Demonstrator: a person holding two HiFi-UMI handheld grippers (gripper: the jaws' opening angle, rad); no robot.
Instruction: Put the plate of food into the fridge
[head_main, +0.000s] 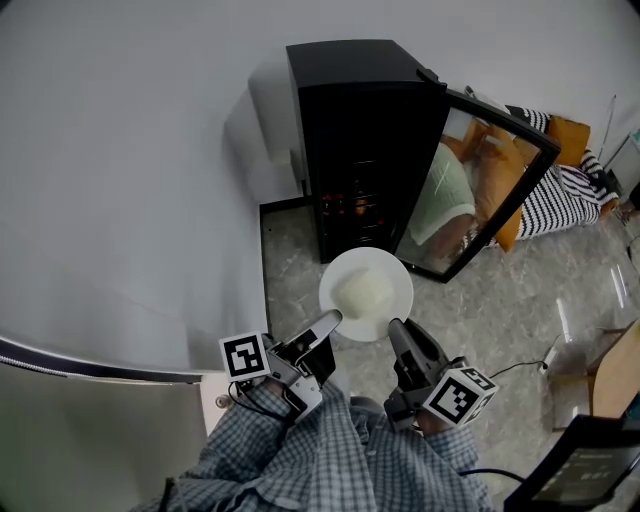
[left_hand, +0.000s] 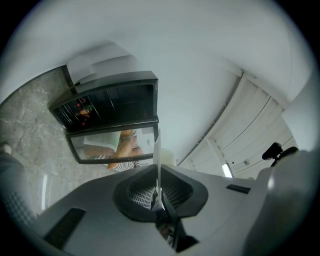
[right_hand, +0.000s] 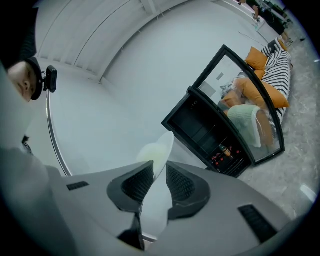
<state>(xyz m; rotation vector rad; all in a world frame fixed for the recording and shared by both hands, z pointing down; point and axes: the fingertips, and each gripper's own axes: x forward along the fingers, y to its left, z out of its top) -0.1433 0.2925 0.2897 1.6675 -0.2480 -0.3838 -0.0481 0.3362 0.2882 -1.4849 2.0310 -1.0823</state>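
The left gripper (head_main: 326, 322) and right gripper (head_main: 398, 330) each have their fingers clenched on the rim of the round white plate (head_main: 385, 275). It carries a pale mound, probably rice, just before the open black glass-doored fridge (head_main: 365, 120). Hold it level and advance both grippers together.

The right gripper (right_hand: 160, 169) has its jaws pressed onto the rim of a white plate (right_hand: 165, 146), which is seen edge-on and rises between them. A pale lump of food (right_hand: 147, 153) sits on the plate's left face. Beyond stands a black fridge (right_hand: 197, 125) with its glass door (right_hand: 250, 95) swung open. The glass mirrors orange and striped fabric, and small red things (right_hand: 222, 151) show on a low shelf. A white wall (right_hand: 125, 75) fills the left; marbled floor (right_hand: 297, 170) lies at the right.
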